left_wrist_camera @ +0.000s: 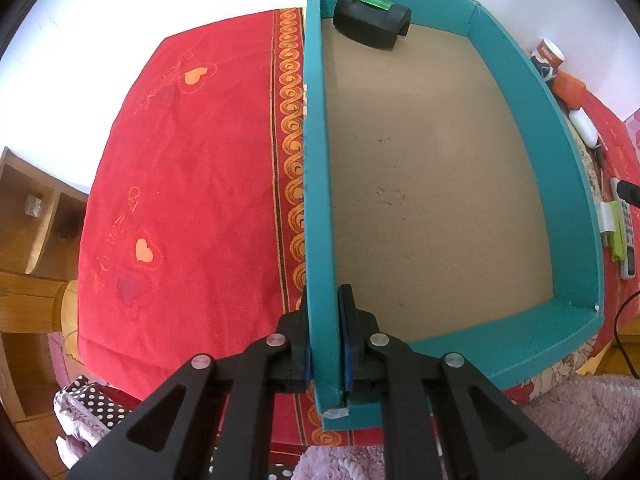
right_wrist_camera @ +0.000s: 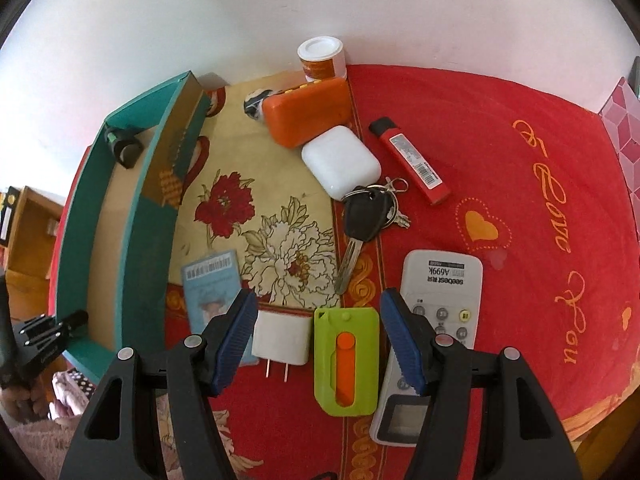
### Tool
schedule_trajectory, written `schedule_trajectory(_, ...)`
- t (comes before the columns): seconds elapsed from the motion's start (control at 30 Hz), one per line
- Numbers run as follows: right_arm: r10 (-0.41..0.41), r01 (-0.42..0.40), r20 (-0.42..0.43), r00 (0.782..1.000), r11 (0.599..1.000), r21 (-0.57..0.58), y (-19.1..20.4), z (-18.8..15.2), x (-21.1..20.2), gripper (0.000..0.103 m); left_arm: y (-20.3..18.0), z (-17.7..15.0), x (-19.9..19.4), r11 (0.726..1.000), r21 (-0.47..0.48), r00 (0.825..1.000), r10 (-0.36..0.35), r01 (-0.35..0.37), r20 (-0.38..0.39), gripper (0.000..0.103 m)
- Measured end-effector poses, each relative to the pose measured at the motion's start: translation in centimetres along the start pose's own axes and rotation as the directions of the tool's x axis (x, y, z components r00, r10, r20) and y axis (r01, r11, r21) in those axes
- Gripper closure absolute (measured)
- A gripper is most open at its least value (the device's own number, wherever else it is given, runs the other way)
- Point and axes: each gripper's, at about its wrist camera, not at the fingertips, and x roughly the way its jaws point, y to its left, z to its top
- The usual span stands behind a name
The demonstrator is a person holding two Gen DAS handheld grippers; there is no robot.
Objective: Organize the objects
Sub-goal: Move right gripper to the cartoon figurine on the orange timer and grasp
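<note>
box (left_wrist_camera: 520,92): matt teal card | cloth (left_wrist_camera: 192,184): red plush | key (right_wrist_camera: 347,266): shiny metal

left tool (left_wrist_camera: 324,344): black arms | silver screws | right tool (right_wrist_camera: 318,342): ribbed blue pads

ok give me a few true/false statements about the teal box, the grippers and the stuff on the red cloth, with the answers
1. The left gripper is clamped on the side wall of the teal box. True.
2. The teal box holds nothing. False: a black level tool with a green vial lies at its far end.
3. The right gripper is shut on the green key case. False: its jaws stand open, with the case and a white charger plug below and between them.
4. The car key lies on the cloth, outside the box. True.
5. The red lighter lies inside the box. False: it lies on the red cloth.
</note>
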Motion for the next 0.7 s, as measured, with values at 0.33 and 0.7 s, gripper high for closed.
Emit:
schedule_trajectory(0.33, -0.005, 0.006, 0.020, 1.000, 0.999, -0.032, 0.2, 3.2, 0.8, 0.038, -0.3, -0.3, -0.1, 1.000, -0.004, 1.000, 0.011, -0.011, 0.005, 0.093)
schedule_trajectory(0.7, -0.070, 0.070, 0.016, 0.997, 0.894, -0.442, 7.5, 12.9, 2.8, 0.037, -0.5, -0.3, -0.4, 1.000, -0.019, 1.000, 0.024, -0.024, 0.010, 0.093)
